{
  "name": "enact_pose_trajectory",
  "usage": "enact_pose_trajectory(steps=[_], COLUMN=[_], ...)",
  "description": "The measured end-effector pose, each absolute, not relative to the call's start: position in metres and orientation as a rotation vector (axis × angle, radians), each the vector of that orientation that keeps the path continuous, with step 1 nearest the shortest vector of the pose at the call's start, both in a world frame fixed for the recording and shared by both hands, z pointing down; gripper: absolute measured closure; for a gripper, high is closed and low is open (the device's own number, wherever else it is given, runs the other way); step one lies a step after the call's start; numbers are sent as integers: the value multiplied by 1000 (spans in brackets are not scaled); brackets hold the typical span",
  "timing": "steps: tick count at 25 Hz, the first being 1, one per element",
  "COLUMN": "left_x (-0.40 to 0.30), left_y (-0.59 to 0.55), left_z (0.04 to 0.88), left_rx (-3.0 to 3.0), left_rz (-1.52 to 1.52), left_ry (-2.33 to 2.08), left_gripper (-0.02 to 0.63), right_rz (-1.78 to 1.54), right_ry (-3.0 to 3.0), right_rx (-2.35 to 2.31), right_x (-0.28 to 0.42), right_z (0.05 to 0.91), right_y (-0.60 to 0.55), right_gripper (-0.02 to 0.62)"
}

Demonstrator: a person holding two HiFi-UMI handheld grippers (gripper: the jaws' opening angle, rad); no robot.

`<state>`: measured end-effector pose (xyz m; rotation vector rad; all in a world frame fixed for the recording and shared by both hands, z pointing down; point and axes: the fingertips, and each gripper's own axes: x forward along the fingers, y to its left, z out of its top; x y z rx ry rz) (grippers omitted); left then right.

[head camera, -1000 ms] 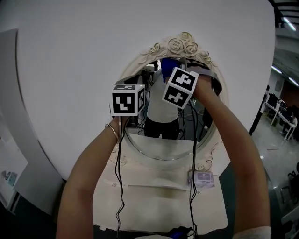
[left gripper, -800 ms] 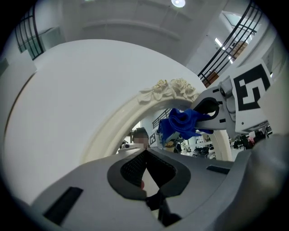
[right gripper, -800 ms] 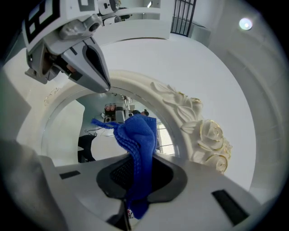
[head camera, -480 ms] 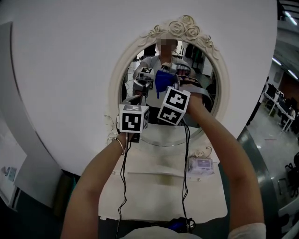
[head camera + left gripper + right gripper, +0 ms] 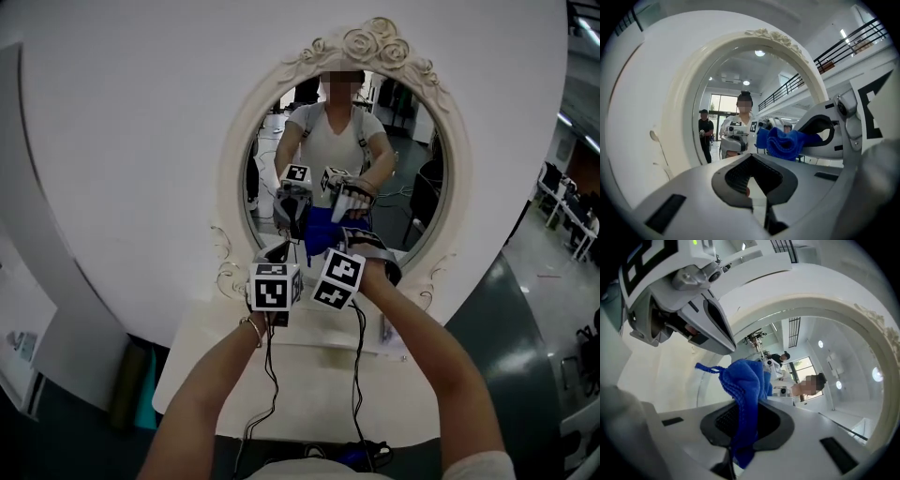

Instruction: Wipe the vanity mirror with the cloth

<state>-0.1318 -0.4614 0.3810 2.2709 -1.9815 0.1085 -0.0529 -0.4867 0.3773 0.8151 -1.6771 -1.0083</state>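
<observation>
Low on the mirror (image 5: 394, 141), our right hand-held gripper (image 5: 745, 427) pinches the cloth (image 5: 743, 380), left hand-held gripper (image 5: 752, 183) pressed together empty; wipe looks unfinished.

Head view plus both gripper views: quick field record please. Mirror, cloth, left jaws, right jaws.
mirror: oval vanity mirror, ornate cream frame
cloth: blue cloth, bunched, raised in front of the lower glass; contact unclear
left: left gripper, jaws together, nothing held, beside the cloth
right: right gripper, jaws shut on the cloth
</observation>
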Motion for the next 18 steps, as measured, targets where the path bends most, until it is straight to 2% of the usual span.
enact_pose_trajectory(steps=[10, 18], left_x=[-130, -134], left_y=[-446, -430], left_z=[485, 524], left_rx=[2151, 2098], left_rz=[161, 173], left_ry=[-1906, -1888], left_gripper=[601, 600], right_rz=[-866, -768], right_ry=[-1757, -1749], right_rx=[711, 636], right_x=[-59, -60], right_z=[495, 558], right_y=[-484, -480], right_gripper=[532, 532])
